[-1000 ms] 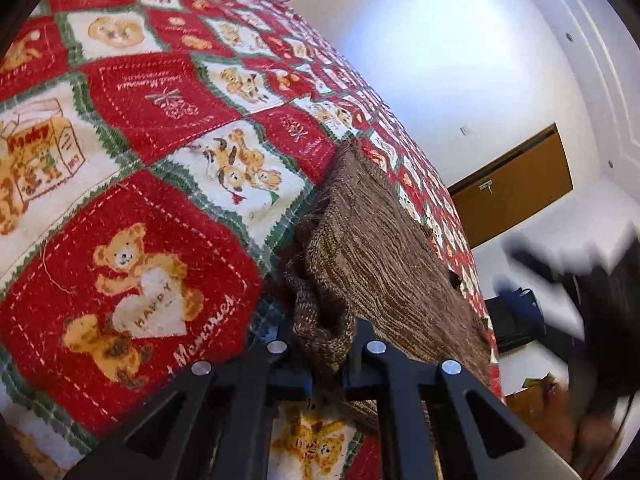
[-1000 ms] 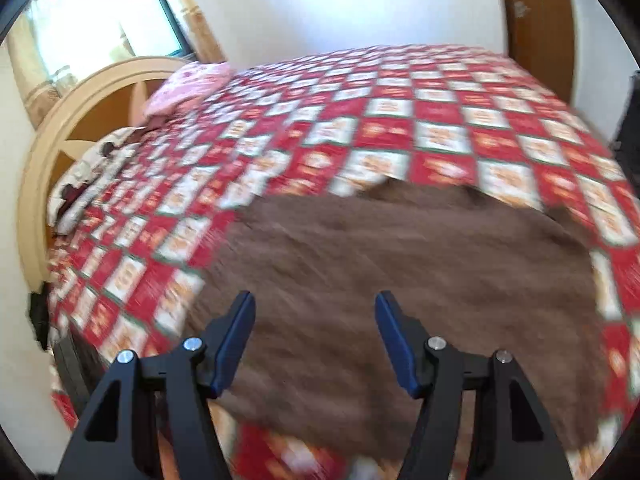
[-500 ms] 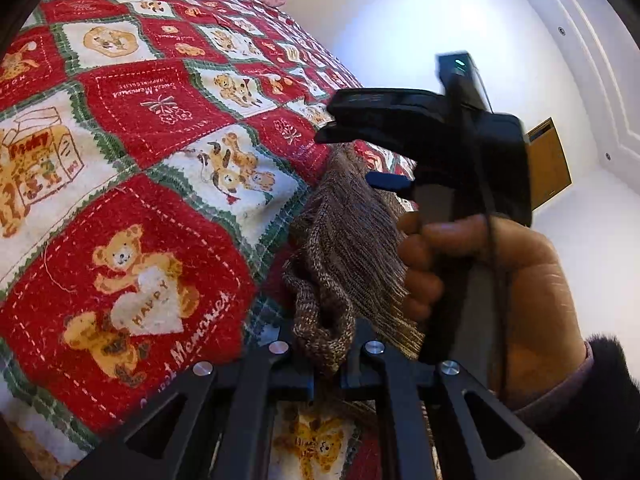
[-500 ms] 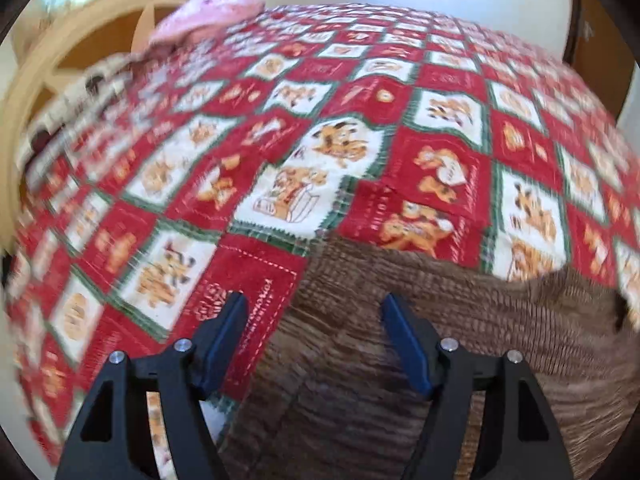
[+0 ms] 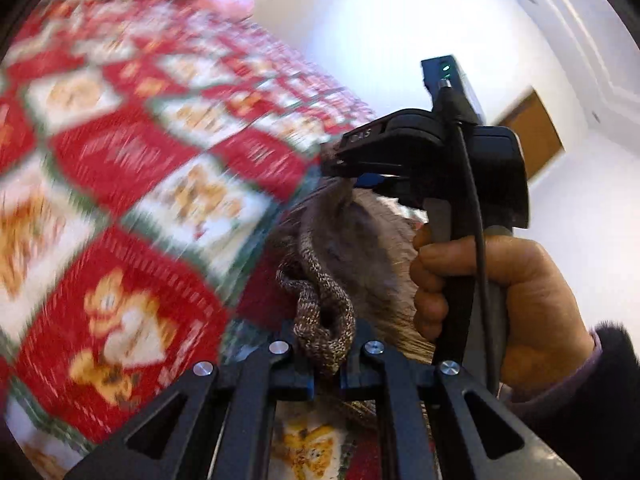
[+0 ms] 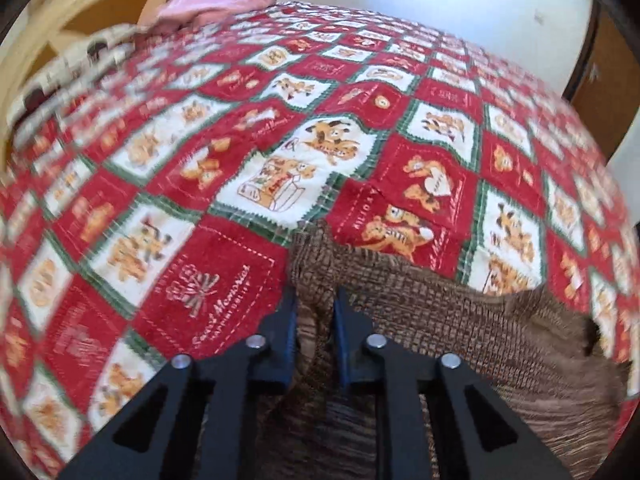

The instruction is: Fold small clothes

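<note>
A brown knitted garment (image 6: 460, 320) lies on a red, white and green teddy-bear quilt (image 6: 240, 152). My right gripper (image 6: 314, 312) is shut on the garment's far left corner, with a fold of knit pinched between its fingers. In the left wrist view my left gripper (image 5: 325, 364) is shut on a bunched edge of the same garment (image 5: 324, 312). The right gripper (image 5: 360, 172) also shows there, held by a hand (image 5: 500, 292), gripping the garment's far corner just beyond mine.
A pink pillow (image 6: 216, 0) and a wooden headboard (image 6: 80, 12) stand at the bed's far end. A wooden door (image 6: 608, 76) is at the right by a white wall. The quilt spreads all around the garment.
My right gripper came down on the garment's far corner and closed on it. The left gripper kept its hold and swung, blurring the quilt in its view.
</note>
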{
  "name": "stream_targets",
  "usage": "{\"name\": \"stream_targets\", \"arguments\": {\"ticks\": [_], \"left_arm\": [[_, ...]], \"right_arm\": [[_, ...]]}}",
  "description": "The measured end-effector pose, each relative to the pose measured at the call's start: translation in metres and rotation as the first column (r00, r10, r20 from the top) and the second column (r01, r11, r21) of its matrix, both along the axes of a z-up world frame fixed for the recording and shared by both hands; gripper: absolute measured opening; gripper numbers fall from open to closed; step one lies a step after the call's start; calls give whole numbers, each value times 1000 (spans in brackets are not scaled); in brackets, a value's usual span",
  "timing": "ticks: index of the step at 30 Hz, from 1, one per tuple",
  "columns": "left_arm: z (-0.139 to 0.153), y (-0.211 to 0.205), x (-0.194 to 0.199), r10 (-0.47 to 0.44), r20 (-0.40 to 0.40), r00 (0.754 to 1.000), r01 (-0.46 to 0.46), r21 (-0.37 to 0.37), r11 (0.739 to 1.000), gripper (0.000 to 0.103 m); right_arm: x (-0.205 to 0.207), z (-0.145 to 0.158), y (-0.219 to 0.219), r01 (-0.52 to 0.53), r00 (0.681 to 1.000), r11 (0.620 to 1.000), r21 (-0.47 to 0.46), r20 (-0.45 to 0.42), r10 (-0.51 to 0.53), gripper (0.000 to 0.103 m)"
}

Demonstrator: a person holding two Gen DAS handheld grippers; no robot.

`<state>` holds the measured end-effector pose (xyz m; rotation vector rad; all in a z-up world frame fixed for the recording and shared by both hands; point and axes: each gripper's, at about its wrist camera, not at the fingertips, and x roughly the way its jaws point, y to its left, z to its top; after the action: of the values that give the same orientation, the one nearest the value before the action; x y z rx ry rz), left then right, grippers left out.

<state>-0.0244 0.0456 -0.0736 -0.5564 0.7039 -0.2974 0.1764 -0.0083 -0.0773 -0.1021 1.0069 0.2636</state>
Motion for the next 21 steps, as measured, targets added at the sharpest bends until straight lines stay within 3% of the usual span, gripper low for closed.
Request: {"name": "stream_targets", "arguments": {"ticks": [3,10,12,15,19,21], "left_arm": [[19,-13,-3,-55,78,995,47,105,993,7],[43,-44,-7,-210,146,967,180,190,965,6],[52,-57,-16,-277,182,944,235,223,946,6],[64,-89,-19,-403,202,892,344,274,898,6],[69,-136,-22,-534,196,823,459,326,827,6],[66,-153,-22,-571,180,801,497,333,802,6]], "right_arm": [[-4,13,-27,22,1000,983,182,-23,-19,17],[-26,44,-101,88,996,902,424,-35,-80,17],[-33,51,-127,105,994,887,450,-35,-100,17],[-42,61,-164,135,990,871,473,-28,-138,17],[-56,73,-217,171,981,866,469,0,-194,16],[-61,75,-238,190,976,868,459,9,-218,16]]}}
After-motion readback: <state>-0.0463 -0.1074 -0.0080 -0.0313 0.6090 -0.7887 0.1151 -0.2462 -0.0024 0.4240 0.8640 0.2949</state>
